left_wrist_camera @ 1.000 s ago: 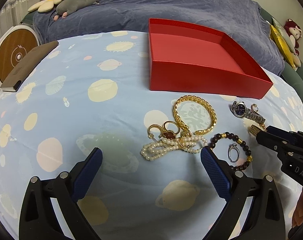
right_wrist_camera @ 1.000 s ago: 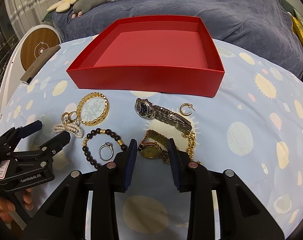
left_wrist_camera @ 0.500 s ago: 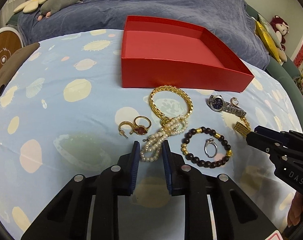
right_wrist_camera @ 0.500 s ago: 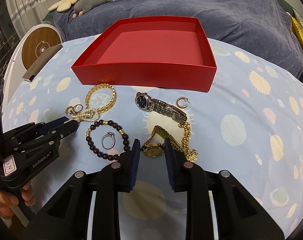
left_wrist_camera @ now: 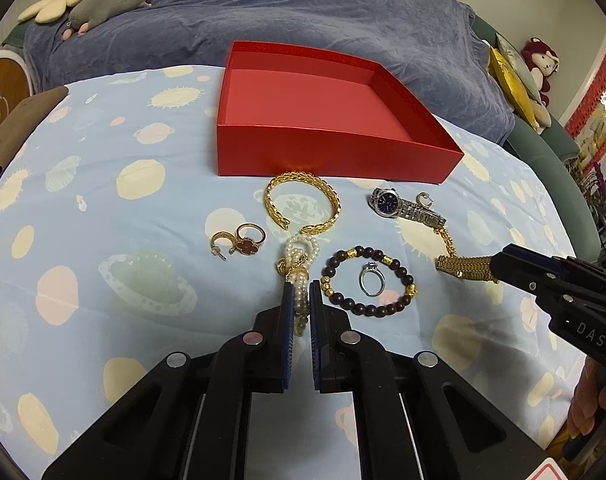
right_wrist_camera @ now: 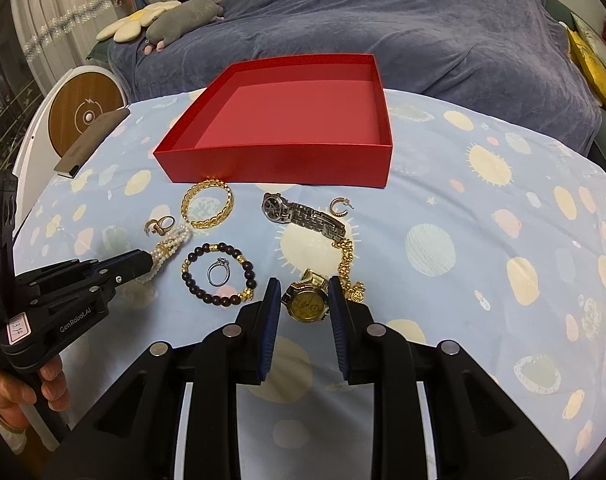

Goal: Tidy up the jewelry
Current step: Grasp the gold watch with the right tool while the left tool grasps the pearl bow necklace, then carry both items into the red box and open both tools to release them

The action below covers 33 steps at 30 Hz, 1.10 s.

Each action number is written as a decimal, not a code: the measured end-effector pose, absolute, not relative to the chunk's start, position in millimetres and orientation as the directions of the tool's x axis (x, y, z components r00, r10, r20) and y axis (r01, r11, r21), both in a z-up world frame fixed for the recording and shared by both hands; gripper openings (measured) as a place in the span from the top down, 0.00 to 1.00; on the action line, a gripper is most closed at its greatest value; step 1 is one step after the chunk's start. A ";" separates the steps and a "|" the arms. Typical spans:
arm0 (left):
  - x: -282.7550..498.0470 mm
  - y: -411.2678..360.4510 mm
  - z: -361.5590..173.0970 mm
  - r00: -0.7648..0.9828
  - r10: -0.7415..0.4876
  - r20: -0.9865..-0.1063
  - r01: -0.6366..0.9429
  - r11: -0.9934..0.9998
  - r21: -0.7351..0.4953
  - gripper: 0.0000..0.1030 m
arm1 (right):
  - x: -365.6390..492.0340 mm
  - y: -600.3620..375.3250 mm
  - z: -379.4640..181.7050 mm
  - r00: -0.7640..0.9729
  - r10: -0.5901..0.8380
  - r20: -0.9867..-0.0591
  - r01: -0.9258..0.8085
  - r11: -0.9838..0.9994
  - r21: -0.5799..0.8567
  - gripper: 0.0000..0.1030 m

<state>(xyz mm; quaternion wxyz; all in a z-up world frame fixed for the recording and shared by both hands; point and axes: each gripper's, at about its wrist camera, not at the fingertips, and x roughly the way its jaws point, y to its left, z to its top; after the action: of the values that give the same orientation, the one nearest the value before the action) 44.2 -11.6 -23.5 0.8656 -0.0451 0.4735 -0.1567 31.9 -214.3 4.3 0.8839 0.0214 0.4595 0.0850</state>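
On the spotted cloth all jewelry lies outside the empty red box, while the left gripper clamps the pearl strand and the right gripper, jaws just closing, grips the gold watch.

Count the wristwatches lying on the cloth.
2. The silver watch lies just in front of the red box; the gold watch sits between the right gripper fingers. None seem hidden.
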 end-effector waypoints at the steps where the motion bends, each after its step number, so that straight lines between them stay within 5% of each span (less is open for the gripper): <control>1: 42.8 -12.7 -23.1 0.502 -0.312 -0.806 0.232 0.947 -0.222 0.95 | 30.6 -216.2 5.8 0.562 0.172 -0.809 -0.127 0.985 0.121 1.00; 10: 34.6 -15.3 -15.3 0.514 -0.312 -0.799 0.248 0.946 -0.209 0.95 | 25.8 -230.8 6.9 0.565 0.187 -0.804 -0.112 0.982 0.150 0.95; 12: 34.5 -16.1 -19.7 0.507 -0.300 -0.808 0.246 0.949 -0.198 0.95 | 24.7 -230.9 0.6 0.557 0.192 -0.808 -0.115 0.981 0.153 0.62; 13: 34.9 -15.9 -21.5 0.503 -0.296 -0.812 0.242 0.950 -0.196 0.95 | 23.9 -229.9 -2.1 0.559 0.191 -0.807 -0.120 0.982 0.149 0.56; 22: 35.5 -14.8 -28.0 0.498 -0.257 -0.828 0.230 0.960 -0.160 0.94 | 36.1 -226.9 -33.9 0.529 0.154 -0.835 -0.136 0.986 0.096 0.56; 28: 37.2 -14.8 -34.9 0.487 -0.232 -0.842 0.218 0.966 -0.140 0.80 | 45.2 -226.6 -49.7 0.531 0.126 -0.838 -0.152 0.987 0.052 0.58; 31: 37.0 -15.2 -36.6 0.497 -0.221 -0.839 0.222 0.967 -0.123 0.66 | 44.3 -228.4 -49.4 0.520 0.123 -0.845 -0.155 0.987 0.049 0.76; 33: 37.2 -17.0 -38.1 0.499 -0.220 -0.838 0.232 0.966 -0.116 0.63 | 43.0 -230.1 -49.3 0.507 0.132 -0.852 -0.147 0.987 0.065 0.79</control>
<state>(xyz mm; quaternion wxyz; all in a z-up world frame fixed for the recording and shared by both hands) 37.2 -17.0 -38.1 0.8658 0.0058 0.4831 -0.1305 43.0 -230.1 -49.3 0.8681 -0.0078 0.4897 0.0805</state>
